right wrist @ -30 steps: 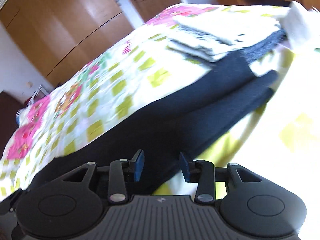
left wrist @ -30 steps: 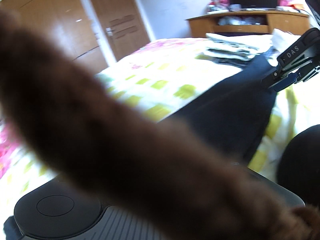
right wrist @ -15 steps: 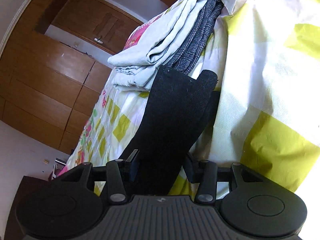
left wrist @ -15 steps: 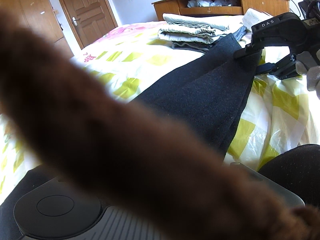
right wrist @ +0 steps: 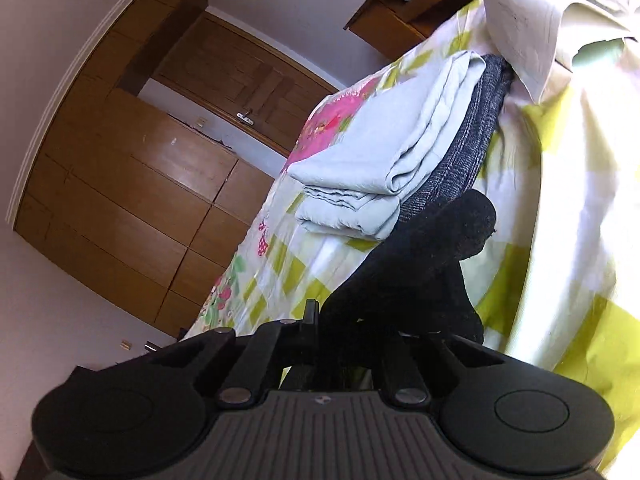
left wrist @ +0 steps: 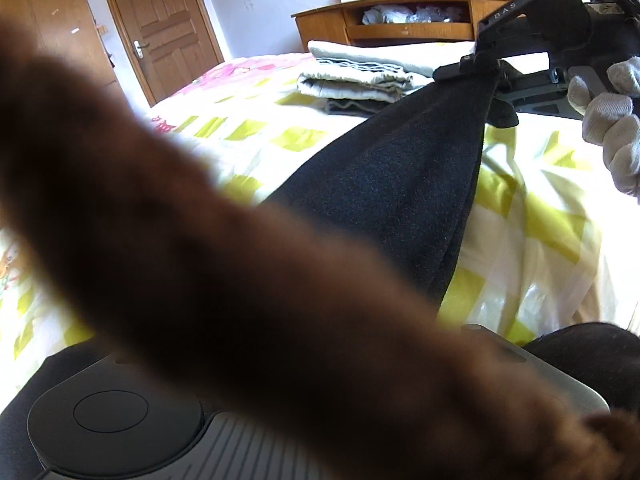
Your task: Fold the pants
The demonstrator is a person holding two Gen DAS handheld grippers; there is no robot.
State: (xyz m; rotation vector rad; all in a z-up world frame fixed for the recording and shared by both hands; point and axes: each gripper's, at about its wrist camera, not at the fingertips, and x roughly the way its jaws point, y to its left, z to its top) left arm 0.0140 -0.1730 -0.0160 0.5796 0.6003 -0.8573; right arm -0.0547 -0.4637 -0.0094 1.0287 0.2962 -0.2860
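Dark navy pants [left wrist: 400, 184] lie stretched across the chequered bed quilt [left wrist: 540, 220]. In the left wrist view my right gripper [left wrist: 486, 70] is at the upper right, pinching the far leg ends and holding them a little above the quilt; a white-gloved hand [left wrist: 612, 120] holds it. In the right wrist view the right gripper [right wrist: 352, 332] is shut on bunched pants fabric [right wrist: 420, 272]. A blurred brown furry sleeve [left wrist: 200, 240] crosses the left wrist view and hides my left gripper's fingers; only its body [left wrist: 116, 416] shows.
A stack of folded pale and grey clothes [left wrist: 360, 80] sits on the bed just beyond the leg ends, with a white collared shirt [right wrist: 520, 20] behind it. A wooden cabinet [left wrist: 400, 20], a door [left wrist: 160, 28] and a wardrobe [right wrist: 140, 180] stand around the bed.
The right gripper, open around the leg ends half a second ago, has shut on them and the fabric now bunches up. The left view has barely shifted.
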